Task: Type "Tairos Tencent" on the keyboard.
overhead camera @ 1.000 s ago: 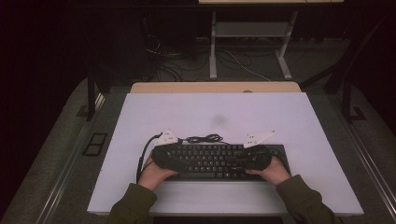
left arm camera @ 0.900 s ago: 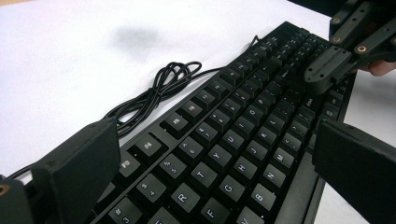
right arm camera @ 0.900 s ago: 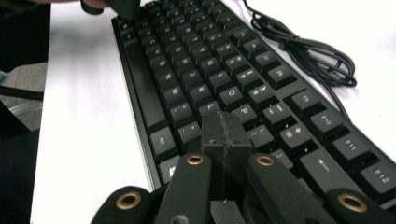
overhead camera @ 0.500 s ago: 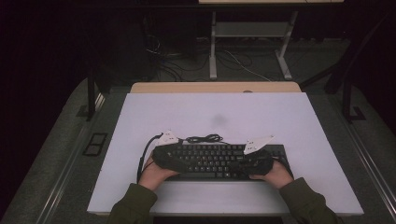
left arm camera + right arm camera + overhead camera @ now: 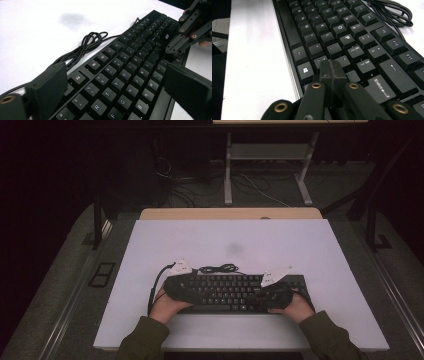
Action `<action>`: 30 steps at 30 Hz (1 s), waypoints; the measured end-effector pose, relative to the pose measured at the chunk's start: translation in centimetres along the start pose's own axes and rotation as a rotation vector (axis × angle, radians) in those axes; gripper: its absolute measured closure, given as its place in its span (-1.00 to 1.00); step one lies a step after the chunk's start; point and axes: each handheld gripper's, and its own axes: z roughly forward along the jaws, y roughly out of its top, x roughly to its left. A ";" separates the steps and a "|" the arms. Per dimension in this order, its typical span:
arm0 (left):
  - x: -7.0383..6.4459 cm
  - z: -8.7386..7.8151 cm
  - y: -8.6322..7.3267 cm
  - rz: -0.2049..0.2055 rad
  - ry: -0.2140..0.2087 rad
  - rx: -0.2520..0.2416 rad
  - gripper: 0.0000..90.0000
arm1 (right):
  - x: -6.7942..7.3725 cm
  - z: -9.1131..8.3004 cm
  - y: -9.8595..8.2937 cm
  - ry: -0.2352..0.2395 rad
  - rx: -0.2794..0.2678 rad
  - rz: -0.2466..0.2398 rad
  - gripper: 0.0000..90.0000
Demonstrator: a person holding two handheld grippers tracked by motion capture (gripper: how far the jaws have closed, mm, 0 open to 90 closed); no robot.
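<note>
Keyboard (image 5: 235,291) on white table (image 5: 230,240), dark room, left tool (image 5: 112,90) wide, right tool (image 5: 332,71) closed, empty.

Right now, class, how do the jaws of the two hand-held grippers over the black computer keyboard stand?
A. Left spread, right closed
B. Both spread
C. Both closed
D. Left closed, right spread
A: the left hand-held gripper has jaws wide apart over the black computer keyboard; the right hand-held gripper has jaws pressed together.

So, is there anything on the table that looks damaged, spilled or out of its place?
Nothing looks damaged. The keyboard lies flat and roughly square to the table, with no key visibly missing. Its cable sits loosely bundled behind it. The one odd thing is a faint grey smudge on the white surface beyond the keyboard.
</note>
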 end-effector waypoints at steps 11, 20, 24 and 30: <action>0.3 0.3 -0.1 -0.008 -0.004 0.025 -0.04 | 0.0 0.0 0.0 0.001 -0.001 0.003 0.99; 0.4 0.5 -0.1 0.005 -0.003 0.090 0.98 | 0.0 0.0 0.0 0.000 -0.002 0.004 0.99; 0.4 0.8 -0.1 -0.002 -0.004 0.117 0.98 | 0.0 0.0 0.0 -0.001 -0.002 0.003 0.99; 0.4 1.3 -0.3 0.006 0.001 0.155 0.98 | 0.1 0.0 -0.1 -0.001 -0.001 0.004 0.99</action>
